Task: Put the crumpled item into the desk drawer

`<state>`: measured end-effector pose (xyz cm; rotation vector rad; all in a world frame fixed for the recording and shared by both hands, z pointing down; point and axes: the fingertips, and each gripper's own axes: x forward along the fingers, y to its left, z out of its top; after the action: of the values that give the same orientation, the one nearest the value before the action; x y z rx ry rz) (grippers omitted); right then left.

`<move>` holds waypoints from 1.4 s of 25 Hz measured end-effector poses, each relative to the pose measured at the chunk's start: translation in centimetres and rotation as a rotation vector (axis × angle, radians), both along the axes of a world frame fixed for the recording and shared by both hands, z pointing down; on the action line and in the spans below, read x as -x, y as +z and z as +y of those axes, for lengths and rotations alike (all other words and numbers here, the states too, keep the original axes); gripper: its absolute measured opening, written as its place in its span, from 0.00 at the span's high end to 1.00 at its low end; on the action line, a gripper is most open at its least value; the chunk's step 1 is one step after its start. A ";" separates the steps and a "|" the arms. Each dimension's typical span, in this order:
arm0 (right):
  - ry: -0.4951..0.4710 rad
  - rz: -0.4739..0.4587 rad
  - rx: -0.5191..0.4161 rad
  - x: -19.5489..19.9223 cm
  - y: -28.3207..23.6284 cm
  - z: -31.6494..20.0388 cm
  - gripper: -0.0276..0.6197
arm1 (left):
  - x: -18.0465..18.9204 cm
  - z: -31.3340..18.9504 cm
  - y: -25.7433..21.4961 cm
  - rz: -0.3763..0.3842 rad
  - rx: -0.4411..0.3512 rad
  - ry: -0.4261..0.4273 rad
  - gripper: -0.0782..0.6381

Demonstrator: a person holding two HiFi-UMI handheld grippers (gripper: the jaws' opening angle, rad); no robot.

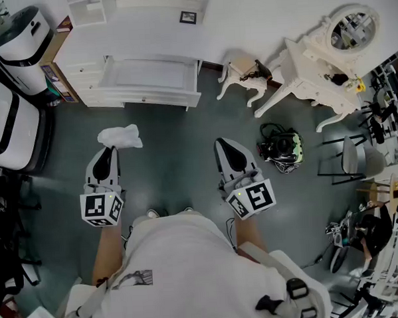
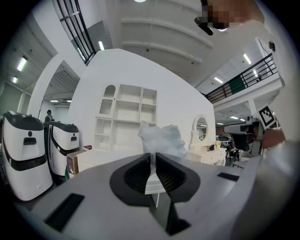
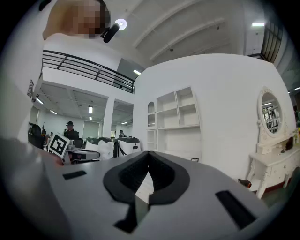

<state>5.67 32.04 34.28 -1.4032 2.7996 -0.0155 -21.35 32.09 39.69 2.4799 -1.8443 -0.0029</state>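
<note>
The left gripper [image 1: 108, 150] fingers pinch the crumpled white wad [image 1: 120, 136], perhaps plastic, by a thin edge; it may slip short of the white desk drawer [image 1: 148, 74]. The right gripper [image 1: 222, 144] fingers are pressed together.

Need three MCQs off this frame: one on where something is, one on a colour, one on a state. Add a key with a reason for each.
1. Where is the crumpled item?
A in the drawer
B in the left gripper's jaws
C in the right gripper's jaws

2. What colour is the crumpled item?
A white
B red
C black

3. The drawer is:
A shut
B open
C taken out entirely

Key:
1 B: the left gripper view shows the jaws pinched on it, while the right gripper's jaws are shut on nothing.
2 A: it shows white in the head view and the left gripper view.
3 B: the head view shows it pulled out, its inside bare.
</note>
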 end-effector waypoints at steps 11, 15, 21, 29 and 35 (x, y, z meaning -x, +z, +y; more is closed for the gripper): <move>-0.038 -0.007 0.019 -2.0 0.8 0.7 0.94 | -1.6 1.8 0.3 -0.012 0.015 -0.046 0.83; -0.064 -0.017 0.030 -3.3 1.6 1.4 0.94 | -2.9 3.1 1.0 -0.016 0.027 -0.064 0.83; -0.161 -0.043 -0.002 -4.4 2.6 4.1 0.94 | -5.6 5.1 2.6 -0.022 0.061 -0.073 0.83; -0.203 -0.001 0.004 -4.5 3.6 3.7 0.94 | -5.4 6.0 2.6 -0.030 0.058 -0.117 0.83; -0.195 0.038 0.009 -3.8 3.9 1.2 0.94 | -5.0 3.2 4.5 0.009 0.085 -0.106 0.83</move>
<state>9.42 33.27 38.13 -1.1387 2.9589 -0.0038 -16.31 35.33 44.23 2.3209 -1.9278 0.0586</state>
